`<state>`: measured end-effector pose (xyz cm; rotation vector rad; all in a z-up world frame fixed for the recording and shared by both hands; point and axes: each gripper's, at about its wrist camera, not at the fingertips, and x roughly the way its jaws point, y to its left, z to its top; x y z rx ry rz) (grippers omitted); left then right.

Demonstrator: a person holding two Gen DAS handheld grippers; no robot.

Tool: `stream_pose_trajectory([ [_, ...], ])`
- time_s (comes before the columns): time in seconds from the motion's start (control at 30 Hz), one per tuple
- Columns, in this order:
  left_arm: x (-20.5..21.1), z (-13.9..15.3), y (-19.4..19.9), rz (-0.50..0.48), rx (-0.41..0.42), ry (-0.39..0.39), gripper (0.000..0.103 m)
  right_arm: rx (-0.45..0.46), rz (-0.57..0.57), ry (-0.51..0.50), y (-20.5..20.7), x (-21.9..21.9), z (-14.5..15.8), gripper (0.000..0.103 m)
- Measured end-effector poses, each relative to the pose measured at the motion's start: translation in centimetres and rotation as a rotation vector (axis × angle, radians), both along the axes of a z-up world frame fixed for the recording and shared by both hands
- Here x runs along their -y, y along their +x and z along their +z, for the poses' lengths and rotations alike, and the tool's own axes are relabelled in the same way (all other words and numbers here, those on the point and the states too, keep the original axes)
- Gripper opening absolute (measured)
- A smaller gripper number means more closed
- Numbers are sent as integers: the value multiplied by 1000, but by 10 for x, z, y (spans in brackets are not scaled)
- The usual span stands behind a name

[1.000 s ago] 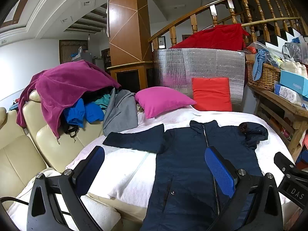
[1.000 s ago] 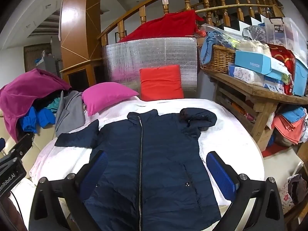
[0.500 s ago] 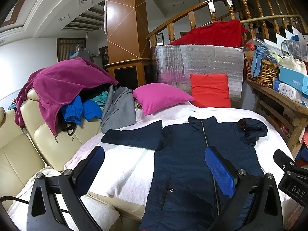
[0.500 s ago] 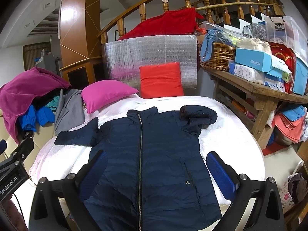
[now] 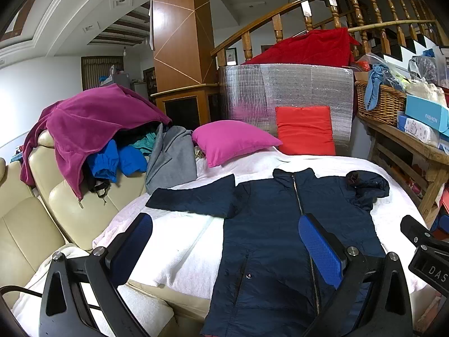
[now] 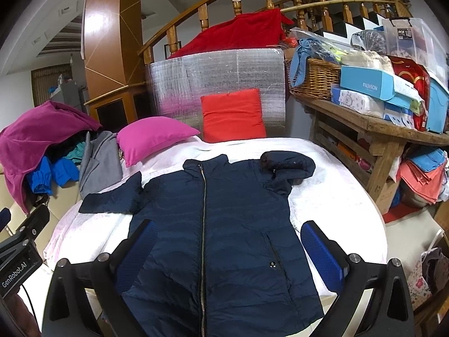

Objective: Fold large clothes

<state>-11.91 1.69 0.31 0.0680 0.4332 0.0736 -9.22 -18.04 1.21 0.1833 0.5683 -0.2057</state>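
Note:
A navy zip-up padded jacket (image 6: 221, 224) (image 5: 275, 238) lies face up on the white blanket (image 6: 331, 196) (image 5: 182, 238), collar away from me. Its left sleeve (image 5: 193, 196) stretches out flat to the side; its right sleeve (image 6: 289, 168) is crumpled near the shoulder. My left gripper (image 5: 224, 241) is open, hovering above the jacket's lower left side and the blanket. My right gripper (image 6: 227, 247) is open above the jacket's lower front, with nothing between its blue pads (image 6: 322, 255).
A pink pillow (image 6: 154, 137) and a red cushion (image 6: 233, 115) sit at the far end against a silver foil board (image 6: 219, 81). Piled clothes cover the cream sofa (image 5: 36, 205) on the left. A cluttered wooden bench (image 6: 378, 132) stands to the right.
Both grippers have drawn back and risen slightly, so the jacket sits a little farther away in both views. Both stay open and the jacket lies as before.

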Motion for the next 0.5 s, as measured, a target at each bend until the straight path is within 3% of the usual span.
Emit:
stream_pose_trajectory([
  [0.5, -1, -1, 0, 0, -3, 1, 103, 5, 0, -41, 1, 1, -2, 103],
])
